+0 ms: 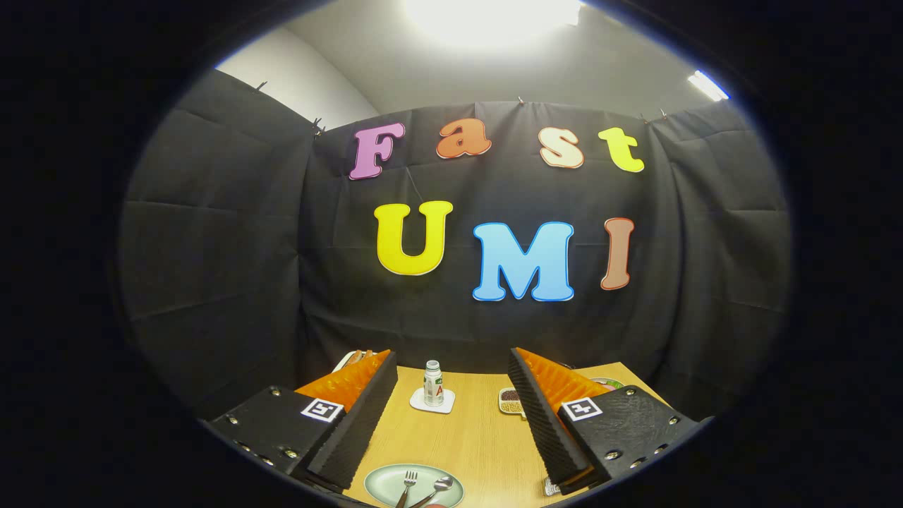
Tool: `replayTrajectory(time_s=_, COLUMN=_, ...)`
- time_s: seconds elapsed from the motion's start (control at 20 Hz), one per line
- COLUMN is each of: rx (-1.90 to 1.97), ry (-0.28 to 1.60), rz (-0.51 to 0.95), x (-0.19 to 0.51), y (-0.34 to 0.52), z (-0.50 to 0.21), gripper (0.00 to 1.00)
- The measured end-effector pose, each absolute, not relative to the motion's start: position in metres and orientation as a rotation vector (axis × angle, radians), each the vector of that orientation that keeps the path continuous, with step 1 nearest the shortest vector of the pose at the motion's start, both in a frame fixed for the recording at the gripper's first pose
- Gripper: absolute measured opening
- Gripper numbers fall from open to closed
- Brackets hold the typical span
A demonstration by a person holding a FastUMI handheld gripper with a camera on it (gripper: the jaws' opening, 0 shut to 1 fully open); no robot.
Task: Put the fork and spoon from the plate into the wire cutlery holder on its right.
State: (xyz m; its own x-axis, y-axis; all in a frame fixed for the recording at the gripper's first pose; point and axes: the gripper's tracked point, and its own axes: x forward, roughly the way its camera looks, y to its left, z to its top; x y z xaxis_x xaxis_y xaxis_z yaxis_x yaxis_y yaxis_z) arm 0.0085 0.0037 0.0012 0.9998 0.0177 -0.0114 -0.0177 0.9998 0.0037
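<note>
A light wooden table (473, 437) runs from the gripper (451, 416) to the booth's black cloth wall. The gripper's two fingers are spread wide apart above it, closing on nothing. Nearest, between the fingers, a pale green plate (384, 482) rests on the wood, carrying a fork (407, 487) and a spoon (437, 487) side by side. Farther along, a small white bottle (433, 383) stands upright on a white square coaster (432, 403). To its right lies a small dish (510, 401) of dark contents. By the right finger's base sits something metallic (551, 486), mostly hidden. At the far corners, partly hidden objects peek past the fingers.
</note>
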Motion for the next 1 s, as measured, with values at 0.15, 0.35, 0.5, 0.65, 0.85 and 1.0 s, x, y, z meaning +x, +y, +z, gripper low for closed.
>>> replayTrajectory(time_s=0.15, rx=0.003, ry=0.009, rz=0.014, x=0.010, y=0.002, z=0.002, gripper=0.97)
replayTrajectory(time_s=0.35, rx=0.006, ry=0.016, rz=0.011, x=0.012, y=0.002, z=-0.001, gripper=0.97)
replayTrajectory(time_s=0.5, rx=0.005, ry=0.052, rz=-0.002, x=0.018, y=0.002, z=-0.016, gripper=0.97)
replayTrajectory(time_s=0.65, rx=0.003, ry=0.108, rz=-0.010, x=0.026, y=0.006, z=-0.037, gripper=0.97)
replayTrajectory(time_s=0.85, rx=0.014, ry=0.192, rz=-0.028, x=0.033, y=0.008, z=-0.071, gripper=0.97)
replayTrajectory(time_s=1.0, rx=0.020, ry=0.301, rz=-0.047, x=0.033, y=0.011, z=-0.112, gripper=0.97)
